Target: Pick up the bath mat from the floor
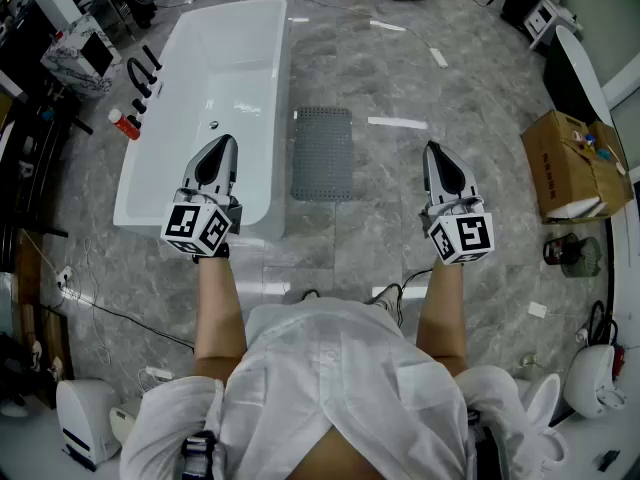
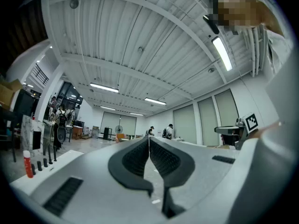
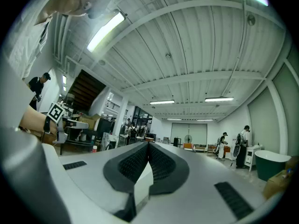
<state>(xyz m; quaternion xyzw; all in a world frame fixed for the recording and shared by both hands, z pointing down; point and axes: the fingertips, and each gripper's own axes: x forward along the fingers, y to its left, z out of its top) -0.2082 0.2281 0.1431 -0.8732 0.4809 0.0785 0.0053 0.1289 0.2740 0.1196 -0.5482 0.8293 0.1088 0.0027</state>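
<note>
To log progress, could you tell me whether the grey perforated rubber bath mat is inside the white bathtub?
No, the bath mat lies flat on the grey marbled floor beside the bathtub.

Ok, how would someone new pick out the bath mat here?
Find the white bathtub at the upper left of the head view. On the floor beside it, toward the middle, lies the mat. It is a dark grey rectangle with a dotted texture, unlike the thin white strips scattered nearby.
</note>
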